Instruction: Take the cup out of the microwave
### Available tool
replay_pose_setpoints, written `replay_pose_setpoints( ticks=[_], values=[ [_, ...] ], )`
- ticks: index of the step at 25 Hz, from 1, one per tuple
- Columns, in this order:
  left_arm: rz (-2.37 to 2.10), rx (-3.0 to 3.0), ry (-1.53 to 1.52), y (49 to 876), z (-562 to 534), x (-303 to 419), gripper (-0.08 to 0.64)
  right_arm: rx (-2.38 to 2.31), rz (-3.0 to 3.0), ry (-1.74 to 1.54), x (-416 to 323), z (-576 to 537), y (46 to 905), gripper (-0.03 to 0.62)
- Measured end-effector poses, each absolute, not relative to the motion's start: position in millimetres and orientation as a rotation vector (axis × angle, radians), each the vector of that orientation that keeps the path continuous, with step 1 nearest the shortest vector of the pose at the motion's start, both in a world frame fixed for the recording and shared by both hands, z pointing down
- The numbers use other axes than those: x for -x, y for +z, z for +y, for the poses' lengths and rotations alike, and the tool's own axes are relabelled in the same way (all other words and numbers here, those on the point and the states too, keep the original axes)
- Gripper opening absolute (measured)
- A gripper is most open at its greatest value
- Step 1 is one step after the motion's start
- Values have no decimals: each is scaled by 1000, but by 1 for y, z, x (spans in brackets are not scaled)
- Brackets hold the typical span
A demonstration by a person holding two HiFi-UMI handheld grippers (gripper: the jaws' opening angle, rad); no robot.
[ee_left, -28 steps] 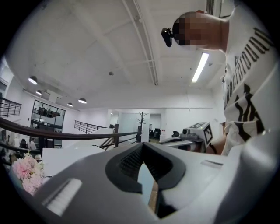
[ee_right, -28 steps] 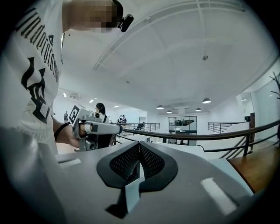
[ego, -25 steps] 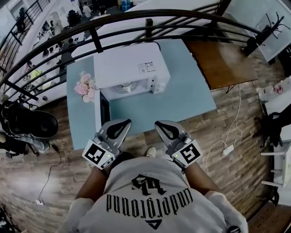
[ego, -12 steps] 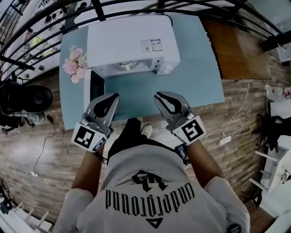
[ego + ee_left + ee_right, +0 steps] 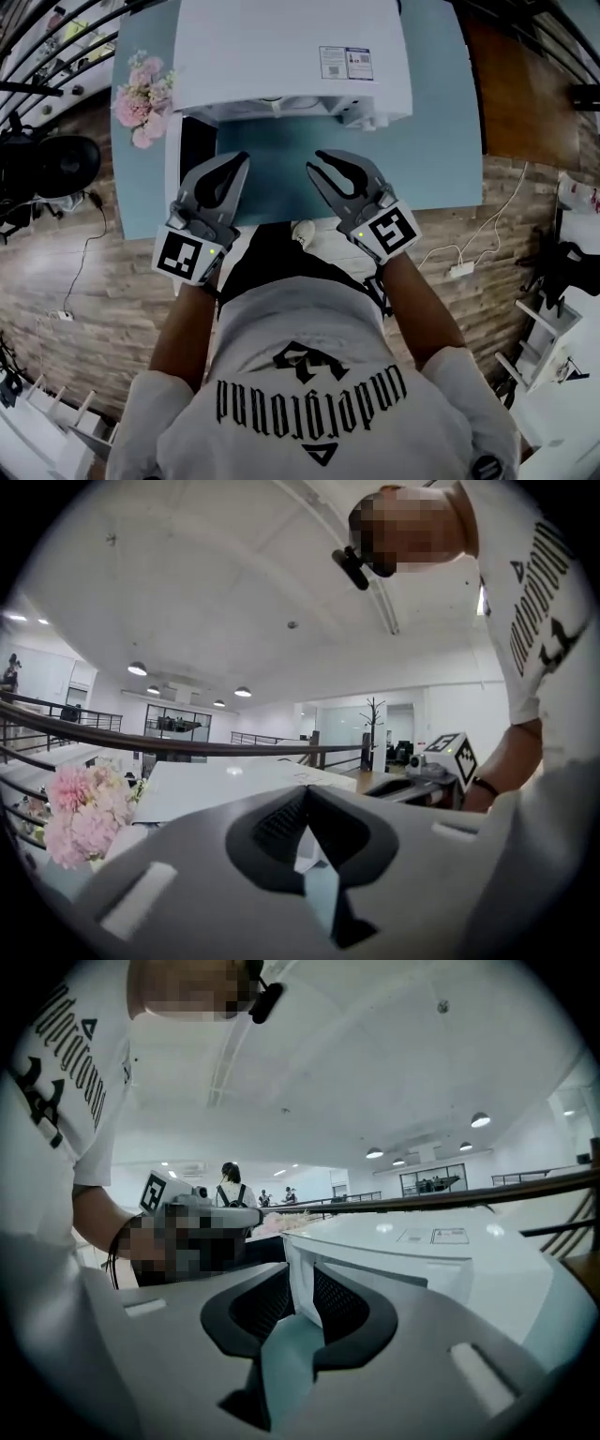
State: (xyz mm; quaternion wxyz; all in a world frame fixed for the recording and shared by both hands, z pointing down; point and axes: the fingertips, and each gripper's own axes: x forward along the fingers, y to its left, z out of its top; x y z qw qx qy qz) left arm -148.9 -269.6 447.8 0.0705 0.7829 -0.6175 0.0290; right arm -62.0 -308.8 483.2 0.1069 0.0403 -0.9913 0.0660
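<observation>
Cup is not plainly in view: from the head view the top of the microwave [image 5: 291, 47] covers its cavity, so the cup is probably still inside, behind the front opening. The microwave's door [image 5: 190, 150] hangs open at its left front corner, just in front of the pink flowers [image 5: 141, 89] that stand at the microwave's left side. Both grippers hover over the blue table [image 5: 441, 141] in front of the microwave, apart from it and from each other. The left gripper [image 5: 238, 160] has its jaws closed tip to tip on nothing; the right gripper [image 5: 317, 159] shows a narrow gap between its jaws, with only the microwave's front edge and the table seen through it. The step in hand looks like the approach. To do it well, 1 gripper should drop level with the opening, spread its jaws wider than the cup before entering, keep clear of the door and the cavity's roof, and close on the cup's wall squarely so it lifts out upright
</observation>
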Motion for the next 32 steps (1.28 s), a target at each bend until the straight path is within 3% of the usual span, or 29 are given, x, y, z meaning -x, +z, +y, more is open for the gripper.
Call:
replay_pose_setpoints(
  ticks=[16, 32],
  values=[
    [-1943, -2135, 160, 544, -322, 189, 51, -43, -2842, 271, 136, -358, 600, 86],
    [-1954, -2074, 165, 572, -335, 201, 50, 81, -2851, 222, 181, -370, 650, 94]
  ],
)
